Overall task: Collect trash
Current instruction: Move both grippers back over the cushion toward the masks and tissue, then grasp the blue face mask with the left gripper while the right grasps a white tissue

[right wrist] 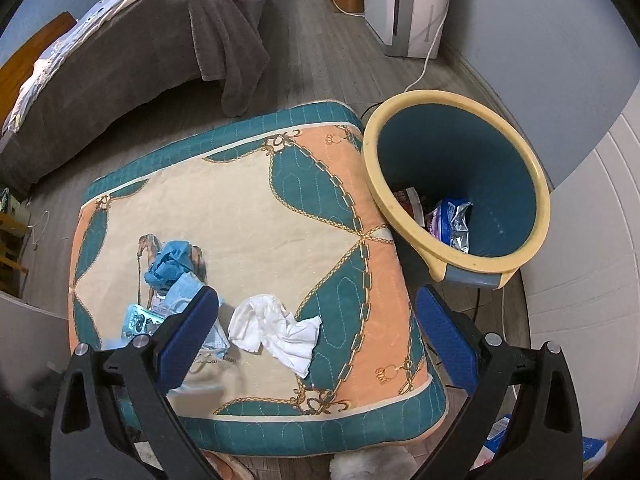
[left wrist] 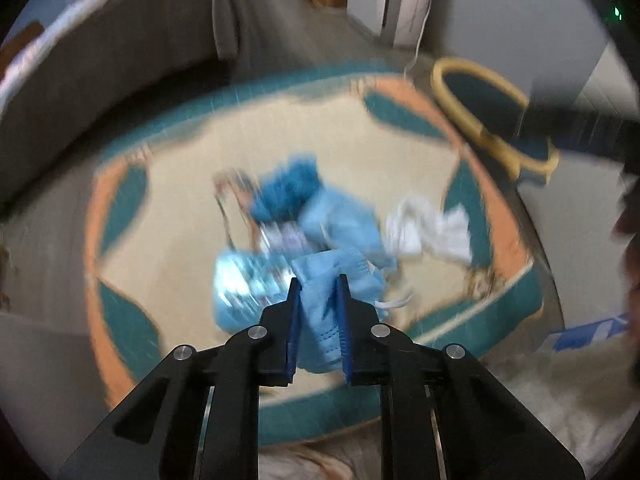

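Bedroom floor, quilted cushion (right wrist: 256, 208) beside bin (right wrist: 456, 184). Left tool (left wrist: 318, 292) clamped on blue mask (left wrist: 320, 312), over trash pile. Right tool (right wrist: 316, 312) spread wide above tissue (right wrist: 276, 326), holding nothing. Tissue light, floppy, crushable, so pinch bunched middle. Mask soft too.

left-wrist view motion-blurred, silvery wrapper (left wrist: 244, 280) perhaps foil, indistinct

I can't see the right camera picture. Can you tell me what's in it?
The right gripper hangs open over a patterned cushion holding a crumpled white tissue and blue trash. Beside the cushion stands a bin with wrappers inside.
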`<control>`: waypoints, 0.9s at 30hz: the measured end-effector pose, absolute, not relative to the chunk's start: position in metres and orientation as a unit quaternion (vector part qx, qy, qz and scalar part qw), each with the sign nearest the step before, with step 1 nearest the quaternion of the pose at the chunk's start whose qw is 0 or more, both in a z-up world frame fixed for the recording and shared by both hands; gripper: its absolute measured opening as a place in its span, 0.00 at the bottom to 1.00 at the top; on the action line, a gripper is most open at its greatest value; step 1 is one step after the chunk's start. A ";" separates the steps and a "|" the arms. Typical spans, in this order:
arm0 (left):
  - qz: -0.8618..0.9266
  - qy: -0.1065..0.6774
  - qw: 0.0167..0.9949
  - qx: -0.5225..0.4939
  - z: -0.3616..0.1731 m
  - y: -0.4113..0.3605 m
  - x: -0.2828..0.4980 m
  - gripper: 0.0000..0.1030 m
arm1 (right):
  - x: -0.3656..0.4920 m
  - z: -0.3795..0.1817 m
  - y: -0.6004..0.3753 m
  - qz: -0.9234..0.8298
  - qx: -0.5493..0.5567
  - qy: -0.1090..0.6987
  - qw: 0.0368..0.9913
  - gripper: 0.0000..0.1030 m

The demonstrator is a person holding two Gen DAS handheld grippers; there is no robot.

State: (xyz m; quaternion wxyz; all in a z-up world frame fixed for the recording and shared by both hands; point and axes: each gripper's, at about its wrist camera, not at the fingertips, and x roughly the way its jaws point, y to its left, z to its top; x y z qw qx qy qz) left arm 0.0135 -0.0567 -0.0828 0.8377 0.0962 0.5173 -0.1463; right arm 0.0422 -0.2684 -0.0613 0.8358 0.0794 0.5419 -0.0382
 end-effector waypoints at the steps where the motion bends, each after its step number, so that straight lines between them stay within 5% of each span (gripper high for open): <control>1: -0.147 0.504 0.846 0.098 -0.066 -0.054 0.020 0.17 | 0.041 -0.064 -0.268 -0.040 0.082 0.543 0.835 0.94; 6: -0.135 0.470 0.864 0.124 -0.026 -0.040 0.045 0.17 | 0.034 -0.100 -0.255 -0.038 0.091 0.554 0.827 0.92; 18: -0.159 0.477 0.861 0.071 -0.045 -0.035 0.072 0.17 | 0.054 -0.166 -0.233 -0.012 0.044 0.623 0.781 0.74; 20: -0.161 0.482 0.859 0.063 -0.048 -0.036 0.075 0.17 | 0.055 -0.169 -0.226 -0.014 0.002 0.625 0.780 0.64; 22: -0.162 0.486 0.856 0.070 -0.051 -0.040 0.076 0.17 | 0.057 -0.167 -0.225 -0.011 -0.011 0.622 0.783 0.39; 27: -0.161 0.490 0.854 0.070 -0.054 -0.043 0.080 0.17 | 0.056 -0.161 -0.226 0.010 -0.021 0.616 0.788 0.14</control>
